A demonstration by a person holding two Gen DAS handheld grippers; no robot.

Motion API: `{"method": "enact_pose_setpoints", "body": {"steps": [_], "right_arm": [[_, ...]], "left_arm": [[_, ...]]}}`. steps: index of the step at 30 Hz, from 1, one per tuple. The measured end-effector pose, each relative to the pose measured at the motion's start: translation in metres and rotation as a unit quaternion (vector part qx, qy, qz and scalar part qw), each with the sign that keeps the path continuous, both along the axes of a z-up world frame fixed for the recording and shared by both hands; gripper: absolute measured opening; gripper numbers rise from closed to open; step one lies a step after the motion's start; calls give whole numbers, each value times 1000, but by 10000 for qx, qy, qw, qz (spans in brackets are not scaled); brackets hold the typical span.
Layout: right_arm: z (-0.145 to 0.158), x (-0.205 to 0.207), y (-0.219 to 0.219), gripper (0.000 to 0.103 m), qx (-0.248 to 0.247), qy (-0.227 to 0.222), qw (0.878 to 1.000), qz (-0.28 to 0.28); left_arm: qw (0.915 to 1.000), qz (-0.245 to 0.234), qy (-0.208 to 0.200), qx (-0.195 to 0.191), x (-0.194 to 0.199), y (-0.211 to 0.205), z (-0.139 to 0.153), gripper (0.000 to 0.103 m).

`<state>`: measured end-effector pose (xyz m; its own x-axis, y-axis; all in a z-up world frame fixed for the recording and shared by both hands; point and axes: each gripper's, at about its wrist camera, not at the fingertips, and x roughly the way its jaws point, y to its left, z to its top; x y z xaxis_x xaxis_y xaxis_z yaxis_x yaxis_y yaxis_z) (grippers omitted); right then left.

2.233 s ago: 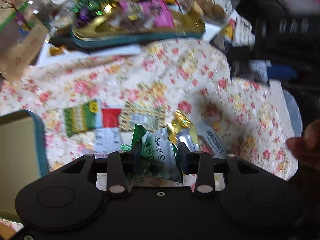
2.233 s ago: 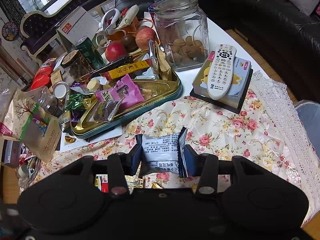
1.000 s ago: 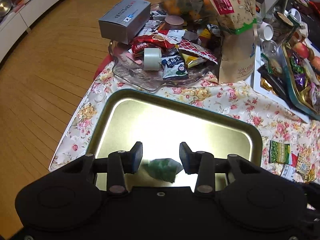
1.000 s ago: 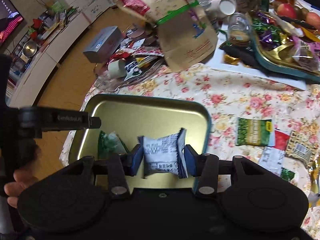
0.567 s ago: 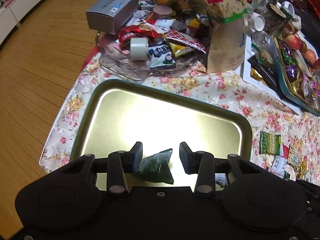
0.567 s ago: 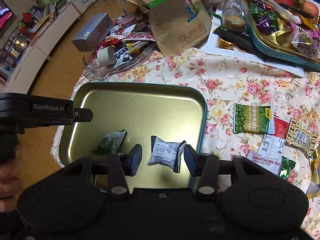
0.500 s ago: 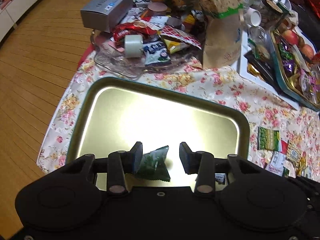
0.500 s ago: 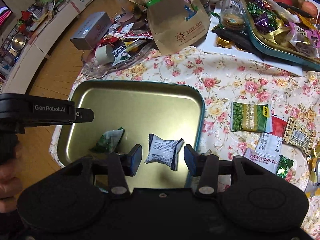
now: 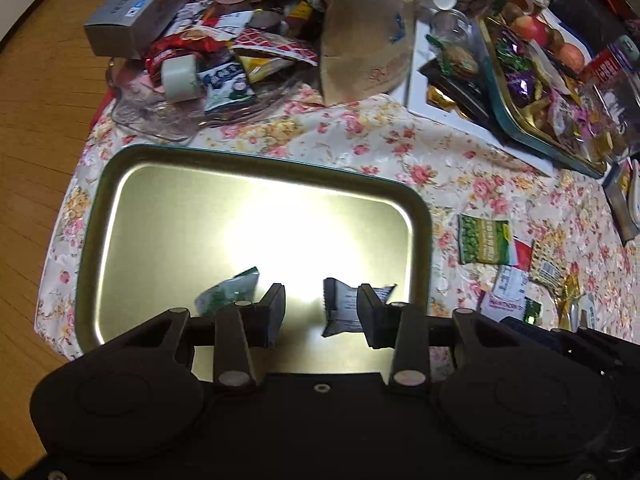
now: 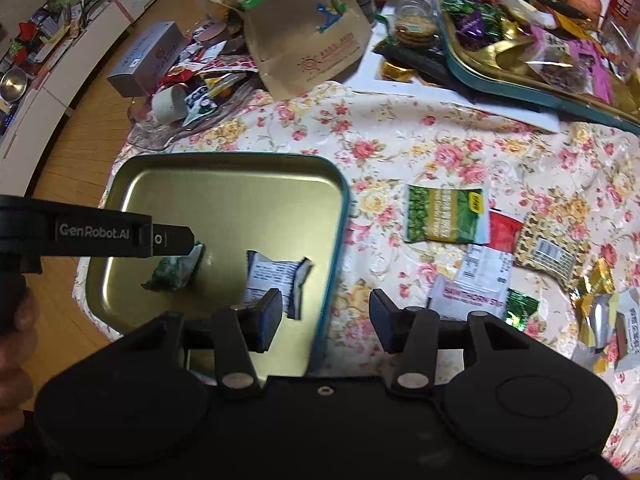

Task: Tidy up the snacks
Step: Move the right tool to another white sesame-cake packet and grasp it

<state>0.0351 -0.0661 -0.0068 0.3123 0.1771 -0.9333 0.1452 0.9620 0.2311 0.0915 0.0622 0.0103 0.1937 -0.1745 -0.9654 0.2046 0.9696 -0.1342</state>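
Left gripper (image 9: 320,312) empty, jaws closing. Right gripper (image 10: 324,316) empty, jaws opening. Green packet (image 10: 176,268) and white packet (image 10: 276,276) lie apart in gold tray (image 10: 224,160) on counter.

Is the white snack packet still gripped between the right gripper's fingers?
No: the white snack packet lies loose in the gold tray, clear of the opening right gripper.

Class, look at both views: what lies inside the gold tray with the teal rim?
Inside the gold tray: a green packet and a grey-white packet, lying apart. Its near edge is hidden behind the gripper bodies.
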Motion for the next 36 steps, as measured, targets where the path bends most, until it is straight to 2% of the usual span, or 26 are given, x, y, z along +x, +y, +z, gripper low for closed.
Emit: {"method": "enact_pose_setpoints", "body": {"steps": [13, 17, 28, 36], "right_arm": [[-1, -26, -85, 51, -27, 169, 9956, -916], [-1, -38, -121, 51, 91, 243, 9899, -1396], [-11, -77, -211, 51, 19, 362, 9673, -2511], [-32, -95, -249, 51, -377, 518, 9546, -2909]], "left_arm": [[9972, -752, -19, 50, -21, -78, 5, 48], [9955, -945, 13, 57, -29, -102, 6, 48], [9892, -1457, 116, 100, -48, -164, 1, 48], [9865, -1620, 199, 100, -55, -188, -1, 48]]}}
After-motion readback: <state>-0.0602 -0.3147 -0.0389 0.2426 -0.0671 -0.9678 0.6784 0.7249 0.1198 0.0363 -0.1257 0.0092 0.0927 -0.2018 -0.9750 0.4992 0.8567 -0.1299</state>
